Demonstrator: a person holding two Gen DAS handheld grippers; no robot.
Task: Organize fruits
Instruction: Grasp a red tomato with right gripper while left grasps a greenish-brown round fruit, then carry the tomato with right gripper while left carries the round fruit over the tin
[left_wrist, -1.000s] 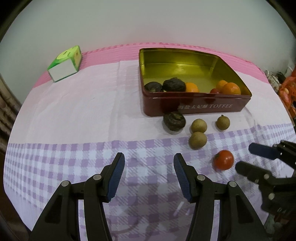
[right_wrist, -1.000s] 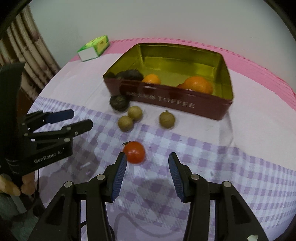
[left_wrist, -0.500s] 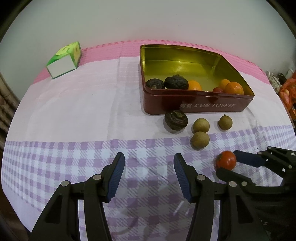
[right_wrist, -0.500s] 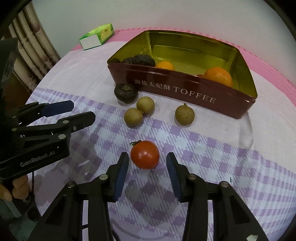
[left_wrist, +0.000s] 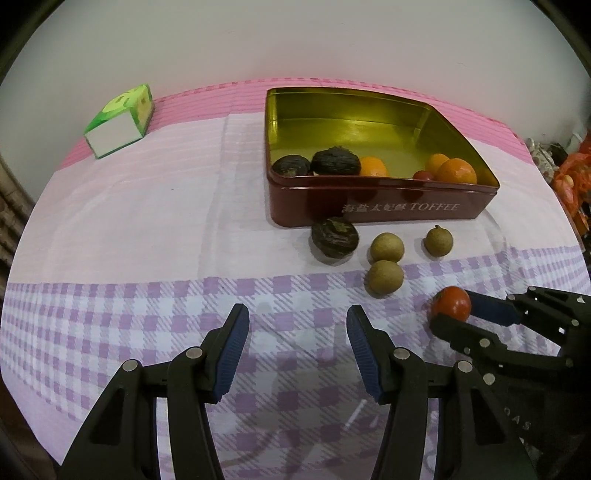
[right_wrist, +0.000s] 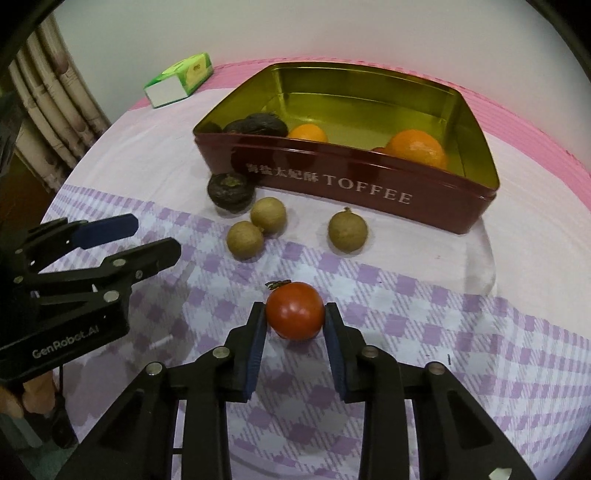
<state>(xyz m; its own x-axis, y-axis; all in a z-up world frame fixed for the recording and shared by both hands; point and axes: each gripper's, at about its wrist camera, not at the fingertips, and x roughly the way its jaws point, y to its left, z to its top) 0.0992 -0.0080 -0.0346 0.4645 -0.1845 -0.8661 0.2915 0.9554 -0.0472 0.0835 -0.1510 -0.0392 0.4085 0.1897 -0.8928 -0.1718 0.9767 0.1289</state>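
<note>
Pink and lilac cloth covers the tabletop (left_wrist: 122, 229), plain at the back, checked toward us, and the red toffee tin (right_wrist: 369, 192) sits open with its gold lining shining. Inside it already: two dark wrinkled fruits, a couple of oranges and something small and red.

And the right gripper (right_wrist: 295, 314) is at the tomato (right_wrist: 295, 309) now, blue ribbed pads on either side of it, clamped or very nearly so; from the left wrist view the tomato (left_wrist: 451, 303) sits between those fingers, resting on the checked cloth, apart from the rest. Smooth, glossy, round skin, so I'd say it could squirt out of a pinch, and it's soft enough to bruise. A gentle squeeze across its widest part looks right, with the little dry stem pointing away toward the tin.

The left gripper (left_wrist: 297, 347) hangs low over the check with its fingers spread wide, holding nothing.

Waiting in front of the tin: a dark wrinkled fruit (right_wrist: 231, 190) close against the tin wall, and three tan longans (right_wrist: 268, 215), matte, hard-shelled little balls, two of them touching, one off to the side. Those should be light and roll easily. A green carton (right_wrist: 181, 79) lies far back on the pink stripe.
</note>
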